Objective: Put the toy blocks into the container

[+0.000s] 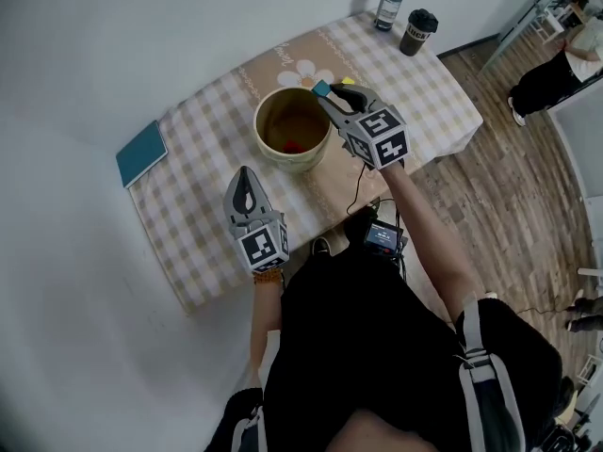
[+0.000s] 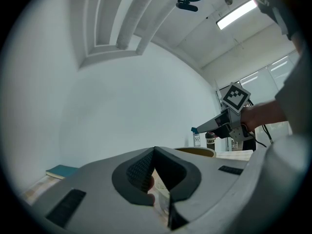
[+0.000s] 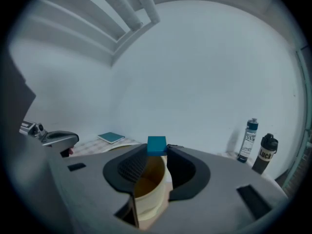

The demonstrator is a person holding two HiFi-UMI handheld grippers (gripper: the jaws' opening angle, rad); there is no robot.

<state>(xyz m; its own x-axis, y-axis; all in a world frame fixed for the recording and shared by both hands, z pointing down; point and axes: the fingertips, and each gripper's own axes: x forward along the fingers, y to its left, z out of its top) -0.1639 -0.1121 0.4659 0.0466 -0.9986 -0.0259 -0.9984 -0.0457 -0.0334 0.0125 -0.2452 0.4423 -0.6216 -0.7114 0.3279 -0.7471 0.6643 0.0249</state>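
The teal block point(image 3: 156, 145), pinched in our right hand-held gripper point(image 1: 330, 94), hangs above the container point(image 1: 257, 125) rim, so we should centre it over the opening before releasing; left hand-held gripper point(image 1: 245, 177) closed, empty.

Container point(image 1: 292, 130) on table point(image 1: 188, 243), book point(image 1: 141, 153) to its left, bottle point(image 1: 390, 3) and mug point(image 1: 417, 32) behind right, block point(image 1: 294, 146) inside it

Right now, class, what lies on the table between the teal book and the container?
Nothing; the head view shows bare checked tablecloth between teal book and container.
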